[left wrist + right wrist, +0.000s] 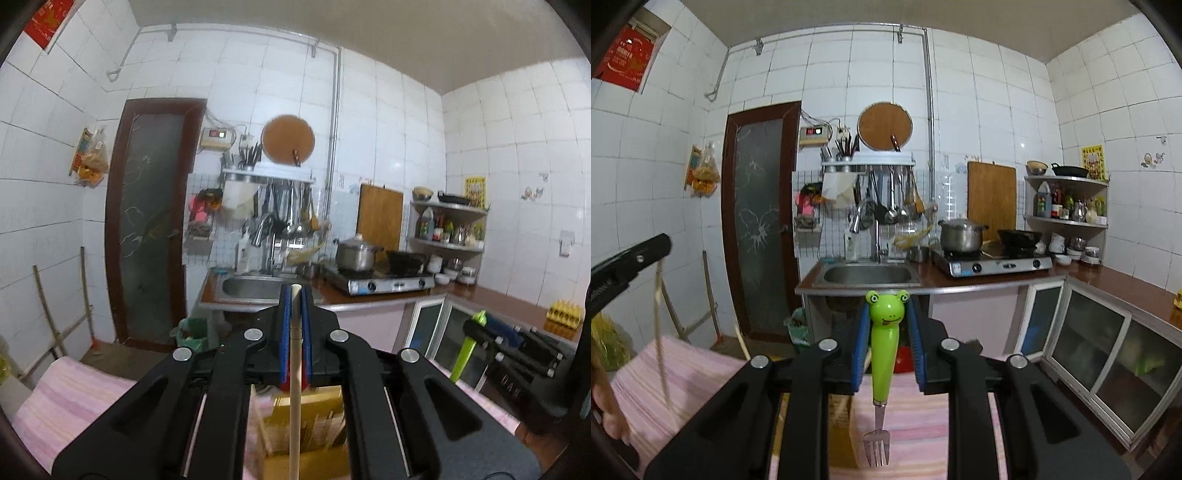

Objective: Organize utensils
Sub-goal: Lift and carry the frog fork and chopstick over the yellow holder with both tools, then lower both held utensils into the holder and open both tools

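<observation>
Both tools raised, one utensil pinched upright in each.

Left tool (295,314) clenches a chopstick (294,387); right tool (888,339) clamps a frog-handled fork (882,343), tines down, probably for dropping into the blurred box (306,435) on the pink-clothed tabletop (916,424).

The round steel sink (868,275) sits far ahead in the brown wooden counter (1108,280). The flat steel gas stove (997,265) sits right of it, the dark glass door (761,221) left.
</observation>
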A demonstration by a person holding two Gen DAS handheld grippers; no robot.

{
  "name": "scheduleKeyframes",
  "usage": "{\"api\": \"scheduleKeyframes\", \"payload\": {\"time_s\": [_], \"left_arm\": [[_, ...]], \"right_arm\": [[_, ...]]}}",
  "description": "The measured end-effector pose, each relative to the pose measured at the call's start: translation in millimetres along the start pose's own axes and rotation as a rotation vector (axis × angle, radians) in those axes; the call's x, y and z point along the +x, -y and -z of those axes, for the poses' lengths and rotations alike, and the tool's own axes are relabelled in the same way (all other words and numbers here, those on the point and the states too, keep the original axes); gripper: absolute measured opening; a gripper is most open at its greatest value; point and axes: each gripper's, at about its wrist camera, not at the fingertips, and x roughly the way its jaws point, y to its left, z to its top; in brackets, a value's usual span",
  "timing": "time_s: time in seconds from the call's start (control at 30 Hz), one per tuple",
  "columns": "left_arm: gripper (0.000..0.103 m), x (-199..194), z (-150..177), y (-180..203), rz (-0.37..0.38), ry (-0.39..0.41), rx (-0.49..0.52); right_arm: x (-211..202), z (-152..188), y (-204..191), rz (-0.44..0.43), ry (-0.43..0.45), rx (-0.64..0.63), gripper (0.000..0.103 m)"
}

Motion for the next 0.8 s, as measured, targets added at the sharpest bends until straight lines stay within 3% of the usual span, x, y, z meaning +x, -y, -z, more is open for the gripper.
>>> {"api": "scheduleKeyframes", "payload": {"time_s": [0.23,0.5,0.8], "left_arm": [[0.004,55.8,-15.9,3.2,-0.015,0.055,-0.010],[0.005,126.2,35.1,-14.1,-0.028,-0.001,-0.066],[0.005,147.8,89.2,-22.9,-0.047,-0.083,-0.058]], "right_arm": [[39.1,-13.0,-15.4,-0.052,-0.017,0.028,0.021],[77.4,5.7,-23.3,-0.082,-0.084,0.071,0.021],[120.2,68.9,-20.4,-0.083,-0.208,0.064,0.021]]}}
